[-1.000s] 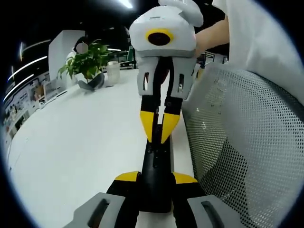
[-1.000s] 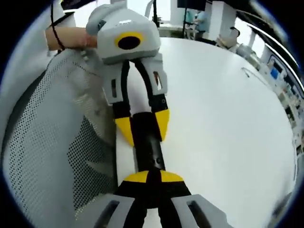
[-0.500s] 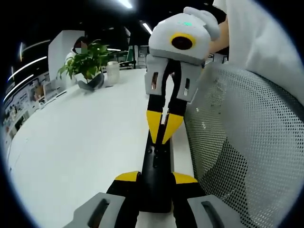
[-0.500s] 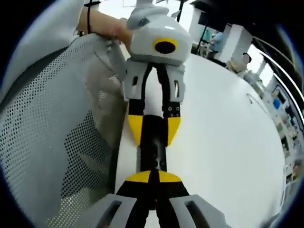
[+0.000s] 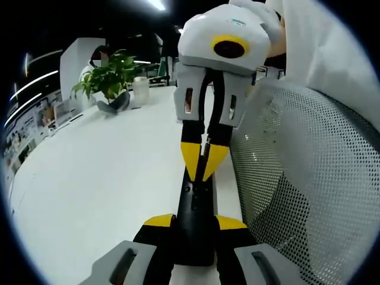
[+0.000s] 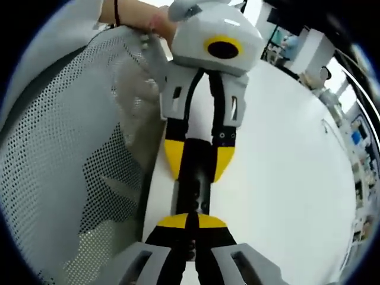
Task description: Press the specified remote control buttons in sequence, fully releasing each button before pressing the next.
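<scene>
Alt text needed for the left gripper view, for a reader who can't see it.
A black remote control lies on a white table, clamped between the left tongs at its near end, while the right tongs point their shut yellow tips onto its far end. A mesh chair back stands to the right; a potted plant sits far left.

The remote (image 5: 195, 219) is a long, narrow black bar lying flat along the edge of the white tabletop (image 5: 101, 178), just beside a mesh chair back. In the right gripper view the remote (image 6: 193, 178) shows small buttons on its upper face, too small to read.
</scene>
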The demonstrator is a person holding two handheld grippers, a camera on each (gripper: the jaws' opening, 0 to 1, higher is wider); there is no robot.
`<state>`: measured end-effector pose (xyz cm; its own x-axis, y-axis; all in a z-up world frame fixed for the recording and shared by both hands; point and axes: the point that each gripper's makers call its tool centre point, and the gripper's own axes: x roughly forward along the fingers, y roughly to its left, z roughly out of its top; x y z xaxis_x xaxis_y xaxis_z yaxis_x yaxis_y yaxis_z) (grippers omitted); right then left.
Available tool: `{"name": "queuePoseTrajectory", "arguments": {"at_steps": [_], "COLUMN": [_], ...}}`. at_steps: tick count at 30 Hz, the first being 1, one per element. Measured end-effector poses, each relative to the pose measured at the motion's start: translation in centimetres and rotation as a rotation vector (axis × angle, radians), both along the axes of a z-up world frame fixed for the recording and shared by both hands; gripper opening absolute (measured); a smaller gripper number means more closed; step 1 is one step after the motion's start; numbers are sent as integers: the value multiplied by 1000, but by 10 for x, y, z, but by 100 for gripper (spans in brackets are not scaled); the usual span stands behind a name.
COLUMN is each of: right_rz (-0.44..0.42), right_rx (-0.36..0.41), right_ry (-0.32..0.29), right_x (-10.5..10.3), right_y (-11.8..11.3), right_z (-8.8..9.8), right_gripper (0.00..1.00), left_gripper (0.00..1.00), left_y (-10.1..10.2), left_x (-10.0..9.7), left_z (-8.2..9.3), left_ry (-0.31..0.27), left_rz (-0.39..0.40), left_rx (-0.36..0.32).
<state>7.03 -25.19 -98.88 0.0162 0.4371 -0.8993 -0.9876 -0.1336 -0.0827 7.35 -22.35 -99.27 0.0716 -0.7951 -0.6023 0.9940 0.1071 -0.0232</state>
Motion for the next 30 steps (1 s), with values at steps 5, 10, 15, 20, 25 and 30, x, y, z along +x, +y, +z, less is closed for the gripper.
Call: {"name": "queuePoseTrajectory", "arguments": {"at_steps": [5, 10, 15, 20, 25, 30], "right_rz": [-53, -134, -93, -121, -135, -130], "right_rx": [41, 109, 101, 102, 105, 116], "right_ry": [21, 71, 45, 73, 78, 58], "right_x": [1, 3, 2, 1, 1, 6], "right_y": [-1, -1, -1, -7, -4, -6], "right_z": [1, 3, 3, 3, 3, 5], "right_gripper": [0, 0, 0, 0, 0, 0], "left_gripper": [25, 25, 25, 25, 25, 25], "left_y": [0, 0, 0, 0, 0, -1], "left_x": [0, 0, 0, 0, 0, 0], "left_z": [0, 0, 0, 0, 0, 0], "left_ry": [-1, -1, -2, -2, -3, -4], "left_rz": [0, -3, -3, -3, -5, -3], "left_rx": [1, -3, -3, -3, 0, 0]}}
